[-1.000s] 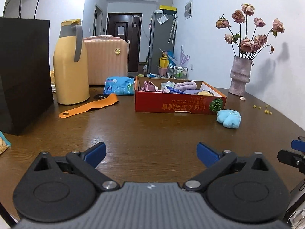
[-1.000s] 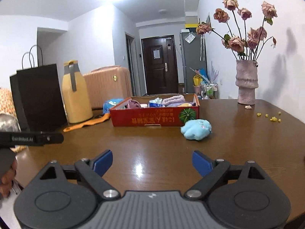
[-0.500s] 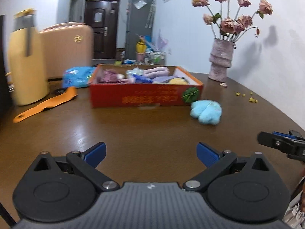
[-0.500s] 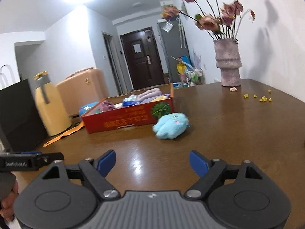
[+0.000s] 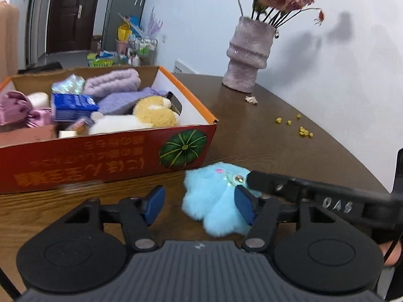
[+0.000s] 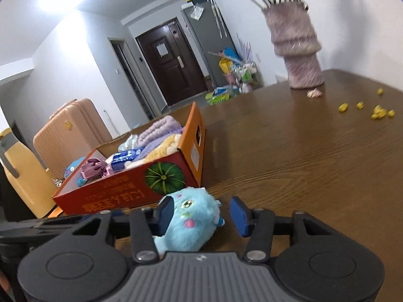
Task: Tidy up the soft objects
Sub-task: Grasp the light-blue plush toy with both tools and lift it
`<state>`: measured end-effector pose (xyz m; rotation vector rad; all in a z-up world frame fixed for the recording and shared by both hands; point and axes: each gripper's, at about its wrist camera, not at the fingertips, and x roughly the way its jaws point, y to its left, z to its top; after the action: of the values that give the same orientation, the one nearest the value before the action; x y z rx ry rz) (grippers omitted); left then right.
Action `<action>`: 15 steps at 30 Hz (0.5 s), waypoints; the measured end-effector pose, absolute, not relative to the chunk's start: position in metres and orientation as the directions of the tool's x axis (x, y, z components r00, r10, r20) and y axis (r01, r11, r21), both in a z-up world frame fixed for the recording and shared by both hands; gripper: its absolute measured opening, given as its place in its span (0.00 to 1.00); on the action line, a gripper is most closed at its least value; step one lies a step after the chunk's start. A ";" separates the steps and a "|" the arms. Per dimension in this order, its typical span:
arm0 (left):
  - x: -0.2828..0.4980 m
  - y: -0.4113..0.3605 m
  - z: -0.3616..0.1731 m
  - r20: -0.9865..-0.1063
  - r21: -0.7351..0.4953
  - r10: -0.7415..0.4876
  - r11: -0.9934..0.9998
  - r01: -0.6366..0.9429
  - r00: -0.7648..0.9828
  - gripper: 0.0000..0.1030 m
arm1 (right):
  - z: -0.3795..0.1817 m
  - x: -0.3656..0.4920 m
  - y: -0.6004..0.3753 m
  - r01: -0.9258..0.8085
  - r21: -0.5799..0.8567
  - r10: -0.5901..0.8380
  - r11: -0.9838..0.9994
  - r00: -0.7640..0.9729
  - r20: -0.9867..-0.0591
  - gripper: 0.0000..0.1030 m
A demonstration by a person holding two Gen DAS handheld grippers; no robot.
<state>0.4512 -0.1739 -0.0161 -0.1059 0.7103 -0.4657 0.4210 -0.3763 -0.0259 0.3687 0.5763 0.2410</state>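
Closing both grippers, left (image 5: 199,207) and right (image 6: 202,216), not yet clamped, on blue plush toy (image 6: 191,220) | I've swung in from afar | red box (image 5: 100,166) next.

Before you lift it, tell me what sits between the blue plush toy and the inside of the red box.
Only the red box's own front wall stands between: the blue plush toy lies on the table against it, outside. The box is open-topped, with no lid or other object over it. Inside, the near corner is filled by a yellow and white plush.
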 end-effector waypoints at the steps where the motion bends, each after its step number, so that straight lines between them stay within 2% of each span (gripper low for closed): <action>1: 0.457 -0.174 -0.020 -0.612 -0.268 -0.455 0.889 0.371 0.647 0.54 | -0.031 0.428 -0.375 -0.115 0.402 0.321 0.909 0.808 -0.494 0.38; 5: 0.475 -0.168 -0.035 -0.621 -0.392 -0.534 0.845 0.363 0.573 0.44 | -0.038 0.438 -0.374 -0.139 0.428 0.357 0.893 0.799 -0.484 0.27; 7: 0.480 -0.163 -0.039 -0.609 -0.447 -0.574 0.818 0.361 0.548 0.36 | -0.040 0.438 -0.373 -0.140 0.425 0.354 0.894 0.802 -0.482 0.26; 15: 0.477 -0.158 -0.042 -0.596 -0.483 -0.586 0.808 0.337 0.550 0.28 | -0.046 0.437 -0.376 -0.147 0.449 0.370 0.881 0.805 -0.463 0.28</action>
<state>0.4770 -0.1582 -0.0420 -0.3309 0.8224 -0.5581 0.4366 -0.3763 -0.0463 0.4094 0.5724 0.2852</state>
